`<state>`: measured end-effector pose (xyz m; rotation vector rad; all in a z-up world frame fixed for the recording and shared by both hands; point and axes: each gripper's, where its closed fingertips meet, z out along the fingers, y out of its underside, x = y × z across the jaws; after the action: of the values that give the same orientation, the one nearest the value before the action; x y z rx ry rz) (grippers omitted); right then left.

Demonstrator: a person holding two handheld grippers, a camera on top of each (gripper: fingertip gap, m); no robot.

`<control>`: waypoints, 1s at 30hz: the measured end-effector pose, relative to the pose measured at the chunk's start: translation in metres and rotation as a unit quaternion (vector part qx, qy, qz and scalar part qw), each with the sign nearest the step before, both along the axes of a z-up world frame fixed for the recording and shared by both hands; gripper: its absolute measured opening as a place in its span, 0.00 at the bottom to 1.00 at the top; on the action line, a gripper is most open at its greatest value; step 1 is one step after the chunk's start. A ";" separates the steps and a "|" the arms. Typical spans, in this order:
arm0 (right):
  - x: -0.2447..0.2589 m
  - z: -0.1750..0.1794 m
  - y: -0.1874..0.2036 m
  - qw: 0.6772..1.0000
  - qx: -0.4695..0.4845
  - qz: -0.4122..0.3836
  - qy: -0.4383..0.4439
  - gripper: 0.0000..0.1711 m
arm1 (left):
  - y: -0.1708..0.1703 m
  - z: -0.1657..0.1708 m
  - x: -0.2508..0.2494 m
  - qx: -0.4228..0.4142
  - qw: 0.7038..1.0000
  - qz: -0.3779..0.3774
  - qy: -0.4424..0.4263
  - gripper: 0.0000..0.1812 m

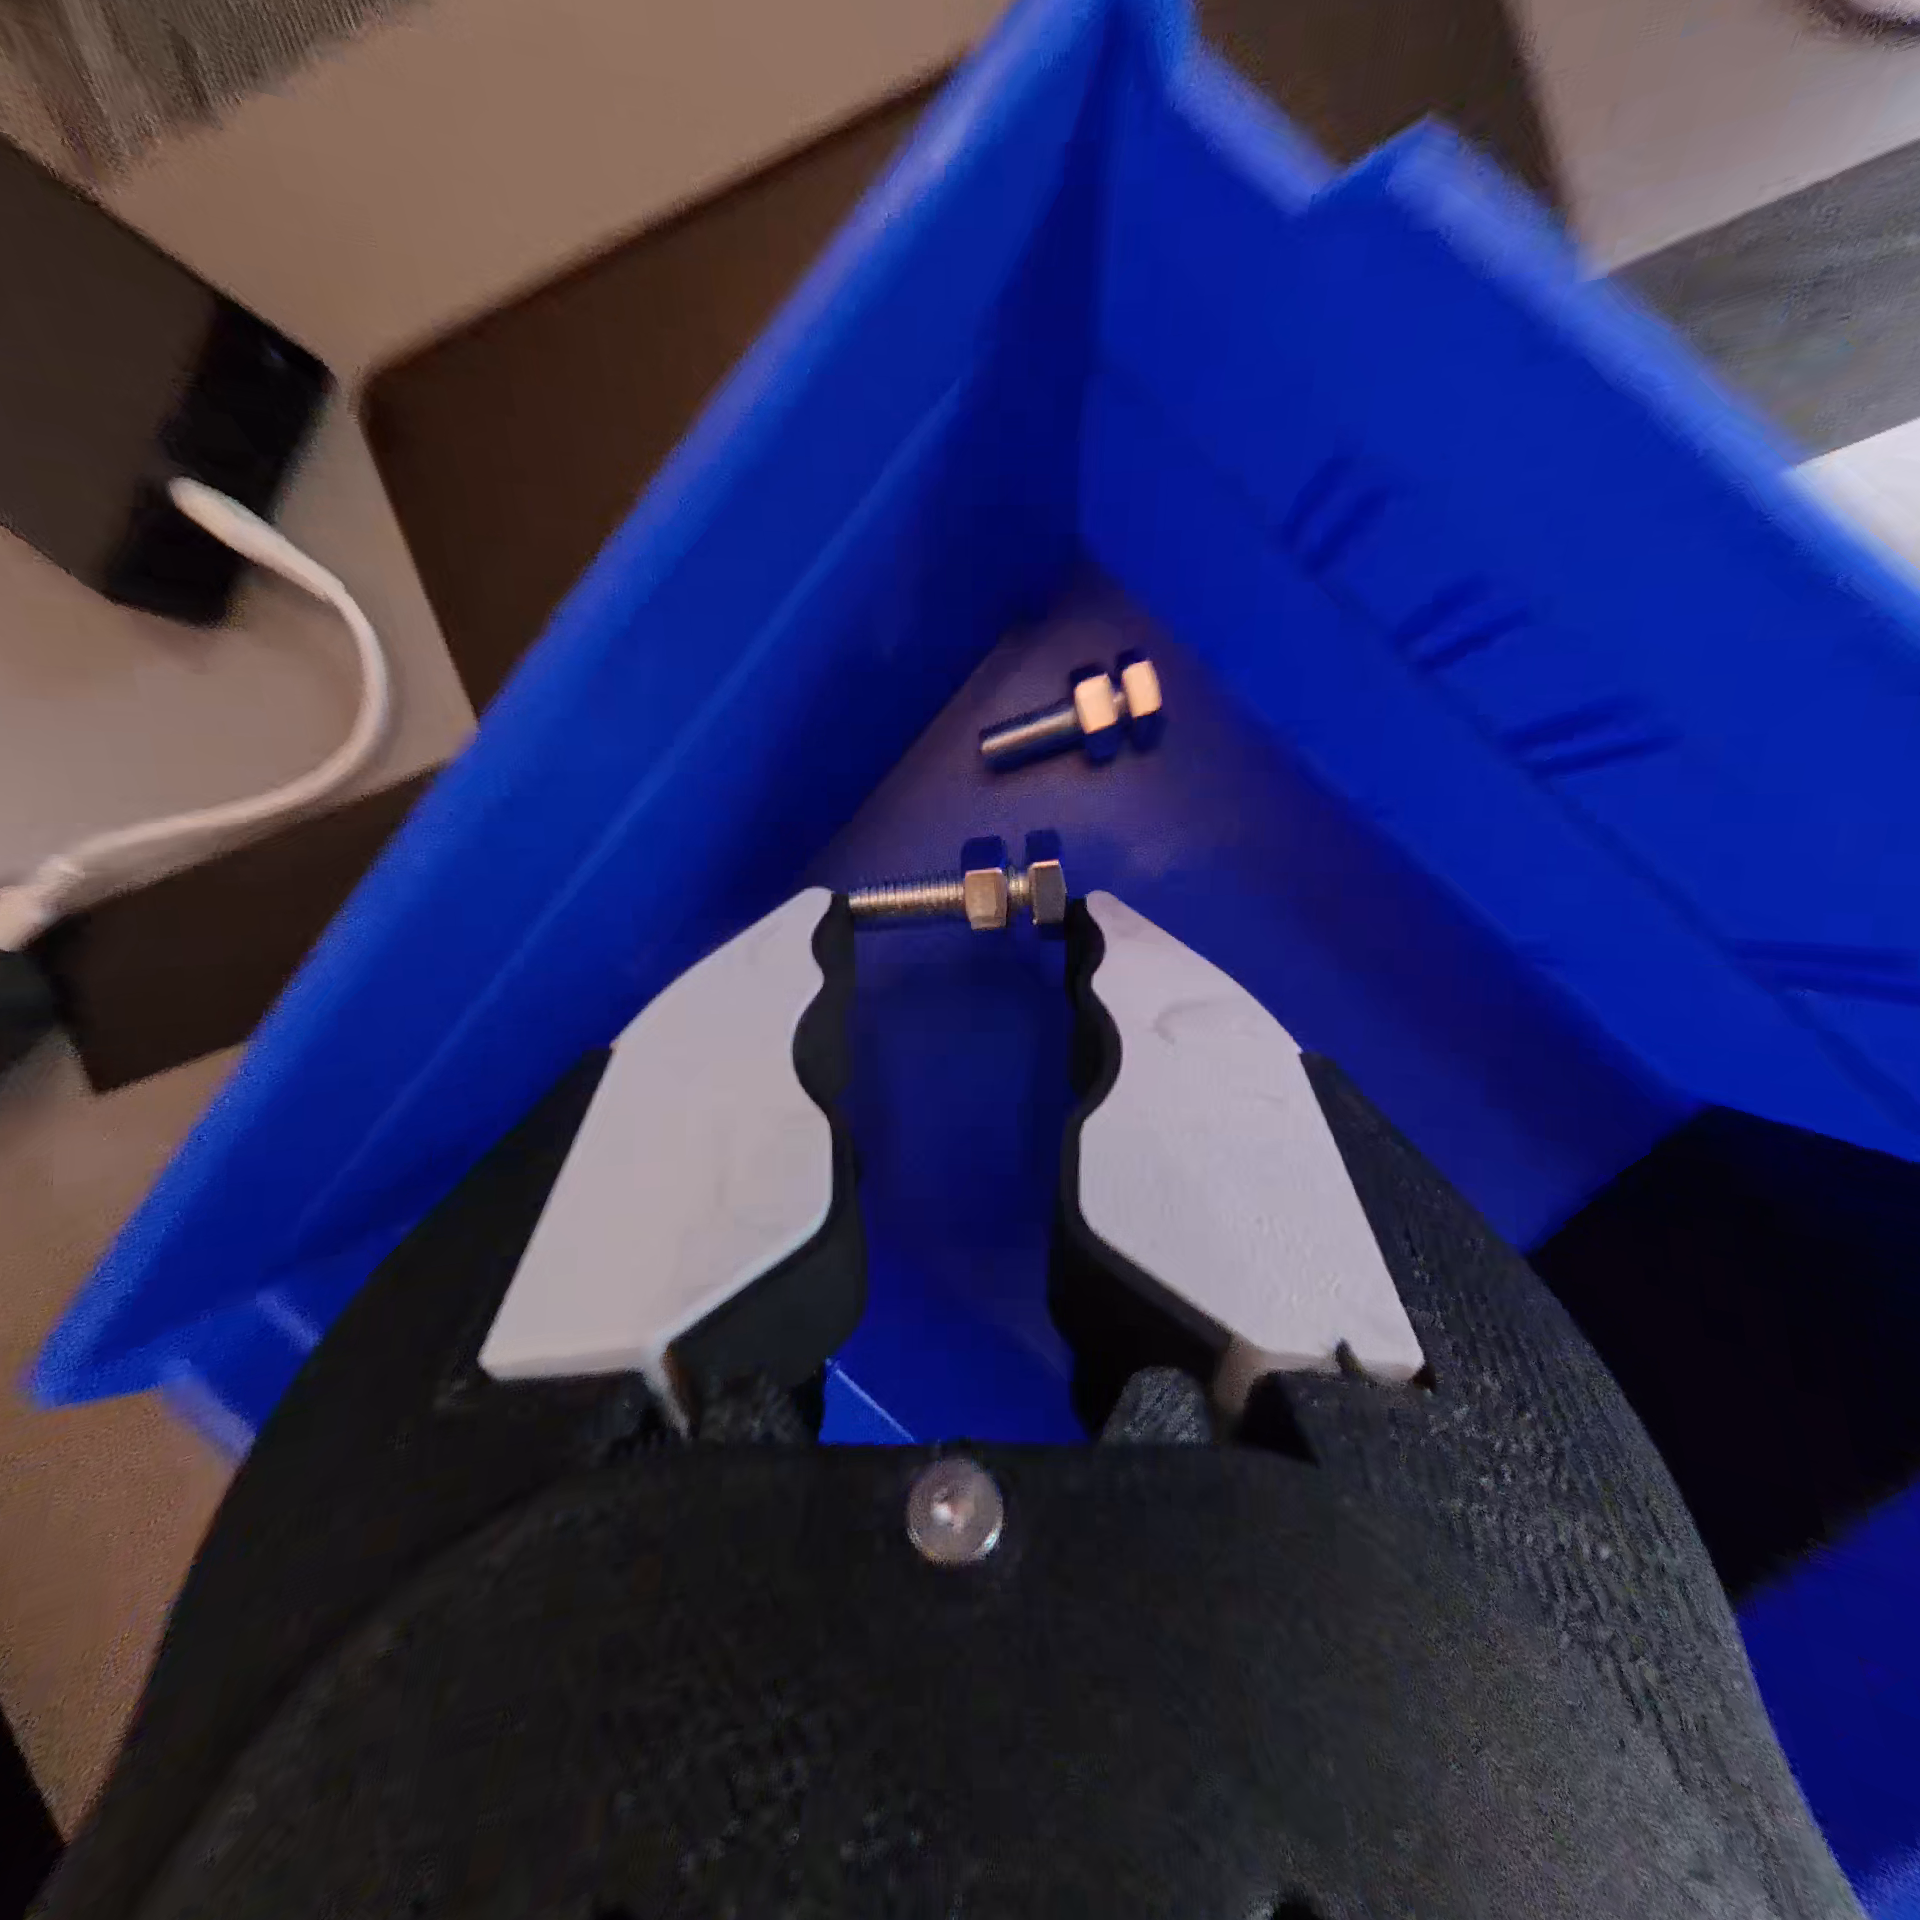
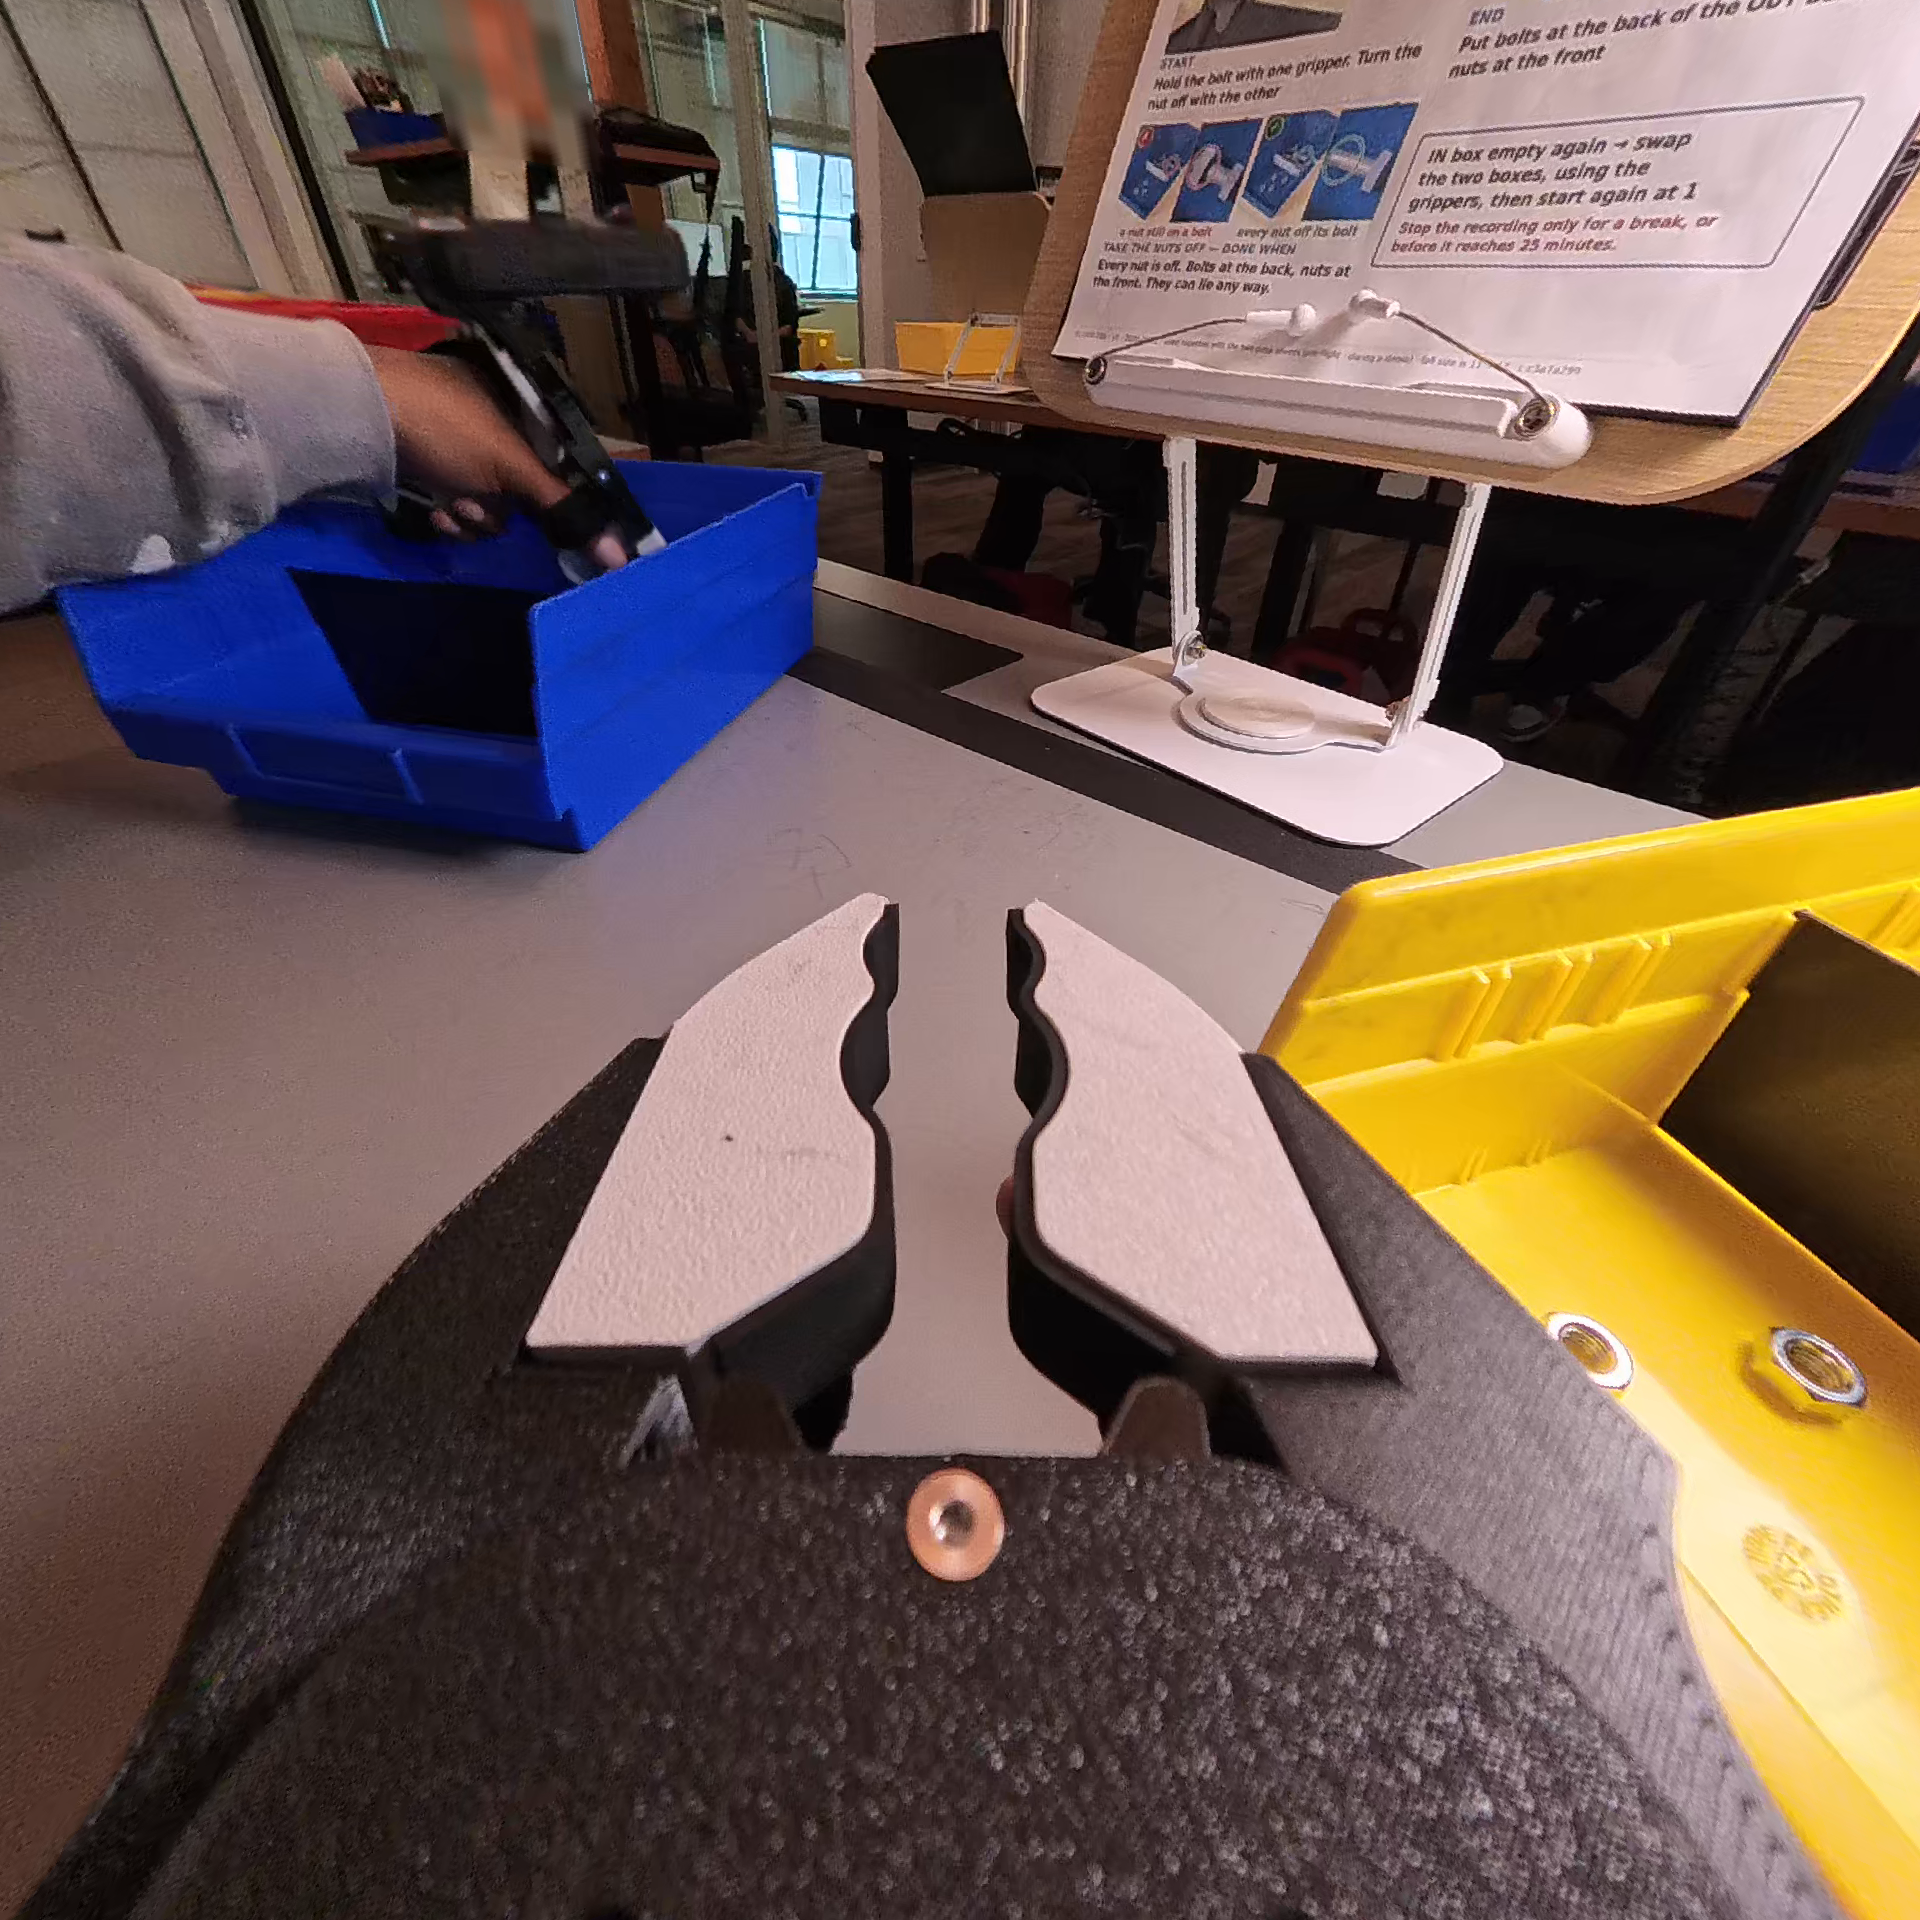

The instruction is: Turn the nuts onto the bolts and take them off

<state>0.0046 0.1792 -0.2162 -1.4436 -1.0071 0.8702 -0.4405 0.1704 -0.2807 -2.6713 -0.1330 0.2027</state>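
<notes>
Left gripper (image 1: 958, 909) clamped lengthwise on a steel bolt (image 1: 914, 900) inside the blue bin (image 1: 644, 831).

The bolt is threaded and shiny and carries a hexagonal nut (image 1: 983, 900) close to its head; a second bolt (image 1: 1070, 717) with its nut lies just beyond on the smooth plastic floor. The right gripper (image 2: 953, 925), grey pads slightly apart and holding nothing, hovers over the matte grey table (image 2: 364, 1039) beside a yellow bin (image 2: 1558, 1226) holding two loose nuts (image 2: 1704, 1356).
</notes>
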 end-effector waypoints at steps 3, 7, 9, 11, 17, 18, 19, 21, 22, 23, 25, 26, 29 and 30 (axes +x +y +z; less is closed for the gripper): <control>-0.001 0.001 -0.001 1.000 0.001 0.001 0.001 0.11 | 0.005 0.054 0.017 0.080 0.994 -0.051 0.045 0.23; -0.004 0.006 -0.003 1.000 0.005 0.003 0.005 0.11 | 0.003 0.138 0.063 0.210 0.965 -0.123 0.100 0.22; -0.010 0.021 -0.004 1.000 0.004 0.013 0.016 0.12 | -0.002 0.176 0.096 0.276 0.939 -0.160 0.126 0.22; -0.018 0.049 -0.005 0.999 0.002 0.027 0.040 0.12 | -0.007 0.208 0.137 0.338 0.909 -0.203 0.136 0.22; -0.042 0.177 -0.030 0.982 0.004 0.110 0.151 0.12 | -0.044 0.281 0.290 0.539 0.756 -0.359 0.101 0.22; -0.044 0.191 -0.037 0.978 -0.009 0.134 0.159 0.13 | -0.054 0.286 0.314 0.563 0.724 -0.387 0.096 0.22; -0.045 0.200 -0.044 0.974 -0.026 0.160 0.160 0.13 | -0.066 0.287 0.335 0.582 0.693 -0.416 0.091 0.22; -0.042 0.205 -0.060 0.961 -0.060 0.217 0.159 0.14 | -0.086 0.281 0.367 0.605 0.643 -0.462 0.084 0.22; -0.039 0.205 -0.066 0.954 -0.074 0.241 0.161 0.14 | -0.094 0.275 0.378 0.610 0.629 -0.476 0.084 0.22; -0.035 0.204 -0.071 0.947 -0.090 0.263 0.163 0.14 | -0.099 0.270 0.386 0.615 0.616 -0.485 0.088 0.22; -0.029 0.200 -0.078 0.925 -0.137 0.311 0.167 0.13 | -0.104 0.260 0.399 0.617 0.593 -0.508 0.101 0.22; -0.027 0.198 -0.082 0.912 -0.162 0.338 0.166 0.13 | -0.105 0.255 0.404 0.609 0.589 -0.521 0.106 0.22; -0.025 0.191 -0.090 0.883 -0.207 0.393 0.152 0.14 | -0.104 0.243 0.416 0.594 0.579 -0.546 0.115 0.22; -0.027 0.188 -0.092 0.880 -0.211 0.401 0.145 0.15 | -0.104 0.239 0.419 0.590 0.578 -0.552 0.115 0.22</control>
<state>-0.0221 0.0875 -0.0287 -1.1587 -1.2418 1.9513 -0.0215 0.0665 -0.0418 -0.9702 1.0718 -0.0010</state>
